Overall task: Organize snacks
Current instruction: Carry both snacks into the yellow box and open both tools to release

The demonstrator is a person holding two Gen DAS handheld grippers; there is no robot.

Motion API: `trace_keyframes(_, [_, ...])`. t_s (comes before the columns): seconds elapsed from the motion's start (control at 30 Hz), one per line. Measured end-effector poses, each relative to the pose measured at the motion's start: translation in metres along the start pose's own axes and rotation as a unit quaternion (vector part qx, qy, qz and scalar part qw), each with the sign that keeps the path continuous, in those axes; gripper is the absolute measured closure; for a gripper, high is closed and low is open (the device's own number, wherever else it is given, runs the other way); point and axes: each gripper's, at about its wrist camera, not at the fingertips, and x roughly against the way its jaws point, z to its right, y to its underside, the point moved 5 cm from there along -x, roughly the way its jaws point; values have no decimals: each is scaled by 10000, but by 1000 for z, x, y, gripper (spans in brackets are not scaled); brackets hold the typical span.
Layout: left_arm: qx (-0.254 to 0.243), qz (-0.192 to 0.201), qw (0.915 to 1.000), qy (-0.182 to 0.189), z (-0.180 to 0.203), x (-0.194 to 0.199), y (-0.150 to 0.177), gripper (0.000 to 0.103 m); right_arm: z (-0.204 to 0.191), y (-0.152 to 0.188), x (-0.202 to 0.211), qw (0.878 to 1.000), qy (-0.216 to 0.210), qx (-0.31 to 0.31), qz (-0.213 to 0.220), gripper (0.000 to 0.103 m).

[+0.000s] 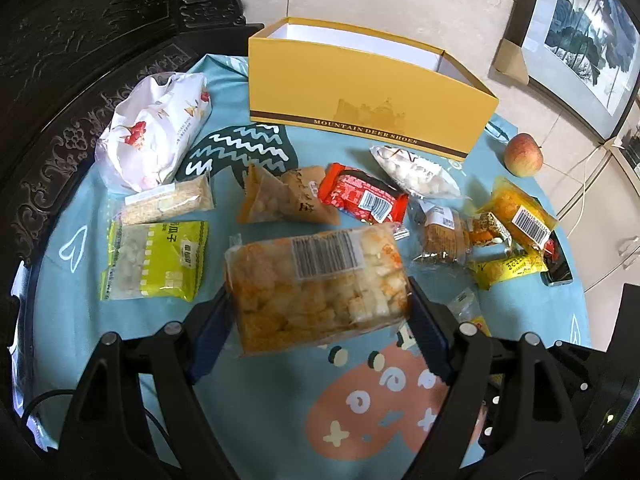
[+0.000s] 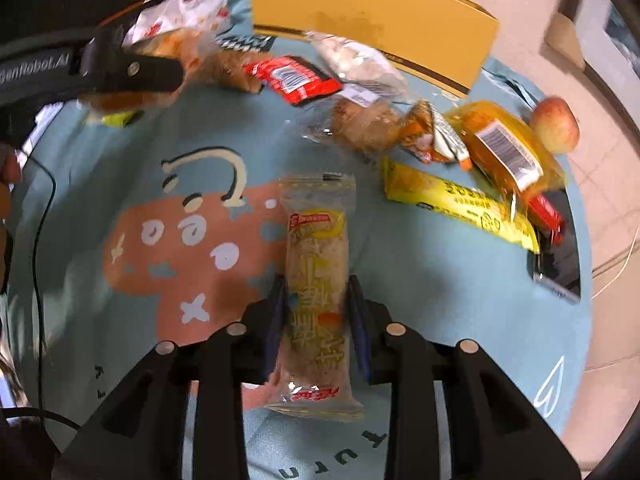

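Closest to the left wrist view is a fat clear bag of pale and orange-dusted cubes (image 1: 318, 286), pinched from both sides by the left claw (image 1: 320, 320); its blue pads press on the bag's two ends and the bag hangs above the surface (image 1: 280, 412), which wears a light blue cloth with a pink cartoon print. Over on the right, the right claw (image 2: 316, 320) is clamped on a long narrow snack bar in a clear and yellow wrapper (image 2: 316, 292), the bar running lengthwise between the pads and sticking out past them both ways.

Beyond the held bag, loose snacks lie in a ragged band across the cloth: a green pack (image 1: 154, 260) and a slim grain bar (image 1: 168, 200) on the left, a big white bag with red flowers (image 1: 152, 132) behind those, a brown paper pouch (image 1: 286, 200) near the middle touching a red packet (image 1: 362, 198), a white packet of pale pieces (image 1: 414, 172), a small brown cake in clear wrap (image 1: 442, 232), and a cluster of yellow and orange packs (image 1: 516, 216) at the right. An apple (image 1: 523, 155) sits by itself near the right edge.

At the back stands an open yellow shoe box (image 1: 360, 100); I can see only its white inner walls. A framed picture (image 1: 584, 36) leans on the floor beyond.
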Motion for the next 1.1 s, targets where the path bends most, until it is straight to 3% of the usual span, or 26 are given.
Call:
trace_keyframes(0.1, [-31, 23, 10000, -12, 0, 1, -2, 21, 8, 1, 8, 9978, -511, -390, 164, 74])
trace_keyframes(0.23, [-63, 154, 9999, -44, 0, 10, -13, 22, 30, -11, 37, 9841, -1263, -1041, 685, 74])
trace_keyframes(0.33, [-97, 324, 9994, -4, 4, 21, -29, 22, 48, -29, 68, 9748, -1377, -1288, 1195, 74])
trace_keyframes(0.43, [-124, 527, 9985, -37, 11, 33, -53, 22, 67, -53, 98, 9657, -1207, -1483, 1757, 74])
trace_keyframes(0.6, [-226, 914, 9956, 21, 32, 50, -104, 22, 82, -92, 135, 9492, -557, -1471, 2724, 74])
trace_keyframes(0.73, [-134, 1071, 9941, 46, 41, 46, -140, 22, 89, -124, 138, 9424, -345, -1334, 3049, 74])
trace_keyframes(0.93, [11, 1115, 9938, 8, 46, 0, -196, 21, 117, -184, 107, 9387, 295, -1092, 3255, 74])
trace_keyframes(1.1, [396, 1126, 9922, -350, 34, -63, -232, 19, 135, -224, 50, 9239, 971, -1272, 3474, 74])
